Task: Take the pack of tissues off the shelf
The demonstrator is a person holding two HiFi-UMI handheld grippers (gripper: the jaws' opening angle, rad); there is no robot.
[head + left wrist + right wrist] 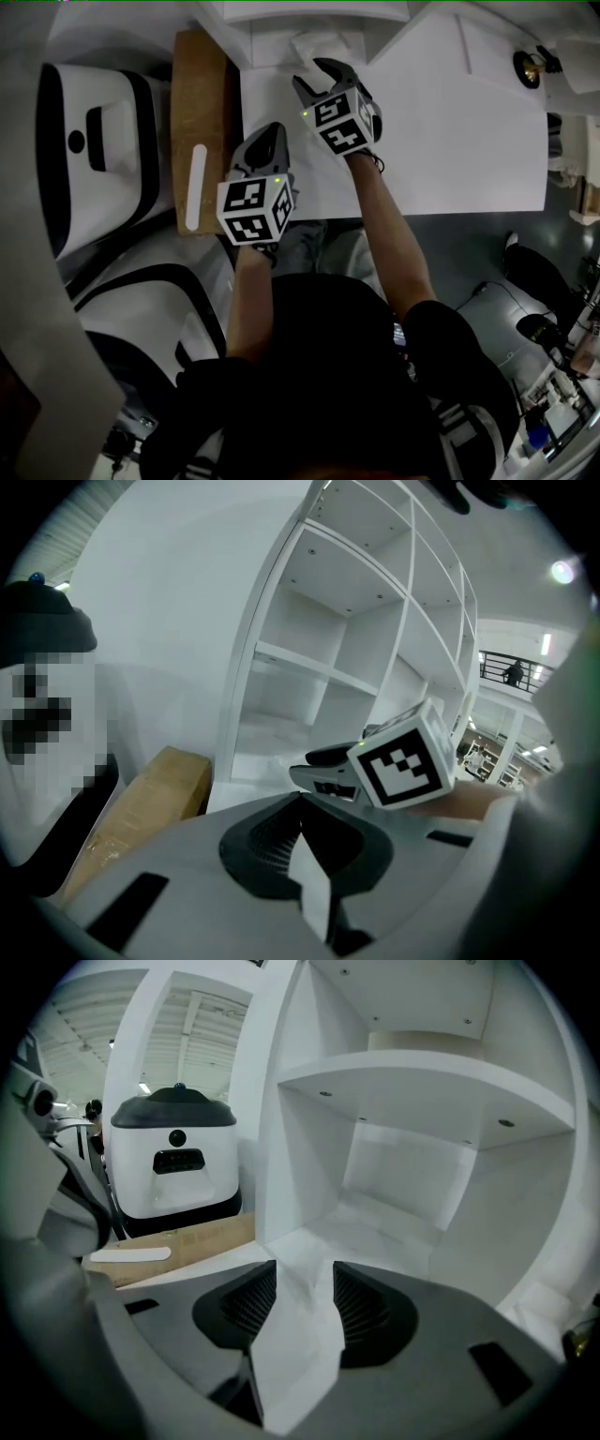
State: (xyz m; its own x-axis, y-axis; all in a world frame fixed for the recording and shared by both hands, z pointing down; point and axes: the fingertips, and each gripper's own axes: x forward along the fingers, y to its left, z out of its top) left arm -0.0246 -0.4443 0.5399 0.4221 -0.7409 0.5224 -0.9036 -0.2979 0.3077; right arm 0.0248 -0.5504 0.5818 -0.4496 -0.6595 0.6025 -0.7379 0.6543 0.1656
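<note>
**Right tongs released beside the tissues**

White shelf [422, 1072] filling the right gripper view; white table [450, 141] below it, brown cardboard box [200, 122] along its left edge. Right gripper [314, 77] at upper centre of the head view, tongs spread, grasping nothing. Left gripper [267, 136] lower left, tongs clenched, empty. Pack of tissues [312, 45] just past the right tips, at the shelf's foot.

Shelf [422, 1077] white; cardboard box [199, 103] brown; marker cube [255, 211] black-white squares; machine [141, 1180] white, black trim.
</note>
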